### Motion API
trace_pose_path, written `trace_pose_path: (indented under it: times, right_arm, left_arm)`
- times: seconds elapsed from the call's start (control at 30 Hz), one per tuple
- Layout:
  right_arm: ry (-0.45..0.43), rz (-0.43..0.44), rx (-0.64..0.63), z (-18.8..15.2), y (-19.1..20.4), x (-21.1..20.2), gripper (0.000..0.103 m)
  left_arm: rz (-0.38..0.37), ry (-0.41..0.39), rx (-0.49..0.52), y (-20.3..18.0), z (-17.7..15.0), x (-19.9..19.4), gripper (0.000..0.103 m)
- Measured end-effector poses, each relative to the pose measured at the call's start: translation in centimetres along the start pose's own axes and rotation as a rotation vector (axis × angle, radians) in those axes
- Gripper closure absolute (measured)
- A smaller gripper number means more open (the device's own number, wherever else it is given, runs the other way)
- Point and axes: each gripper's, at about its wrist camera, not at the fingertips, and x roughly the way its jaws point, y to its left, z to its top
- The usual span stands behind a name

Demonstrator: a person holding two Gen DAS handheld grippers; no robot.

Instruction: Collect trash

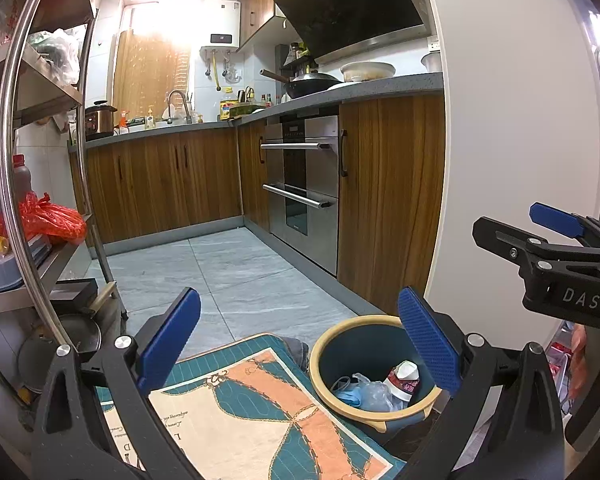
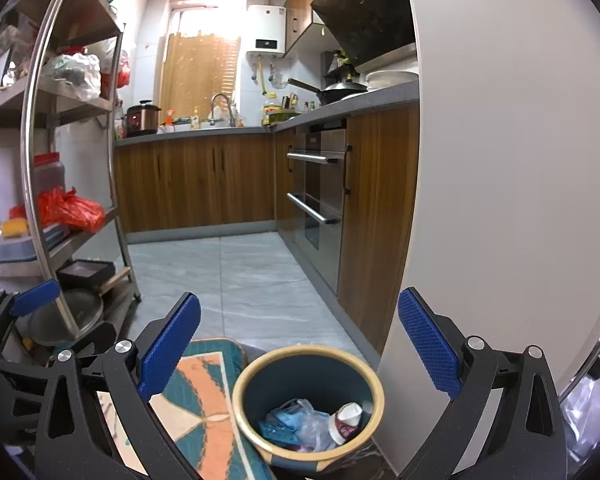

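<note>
A round trash bin with a yellow rim and dark blue walls stands on the floor beside a white panel. Inside lie a crumpled paper cup, a clear plastic bag and a blue mask. My left gripper is open and empty, up and to the left of the bin. In the right wrist view the bin sits right below my right gripper, which is open and empty too. The cup and the bag show there as well. Each gripper appears at the edge of the other's view.
A teal and orange rug lies left of the bin. A steel shelf rack with red bags and pans stands at the left. Wooden cabinets and a steel oven line the right side. The white panel rises close on the right. Grey floor tiles stretch ahead.
</note>
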Motion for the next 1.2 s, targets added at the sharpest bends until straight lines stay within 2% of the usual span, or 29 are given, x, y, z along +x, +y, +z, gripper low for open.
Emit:
trace_pose_path:
  times: [0.9, 1.2]
  right_arm:
    - [0.001, 0.002, -0.002, 0.01, -0.04, 0.05, 0.005]
    - [0.001, 0.002, -0.001, 0.0, -0.01, 0.04, 0.005]
  left_arm:
    - [0.0, 0.0, 0.002, -0.01, -0.07, -0.04, 0.005]
    - [-0.026, -0.014, 0.011, -0.12, 0.01, -0.29, 0.005]
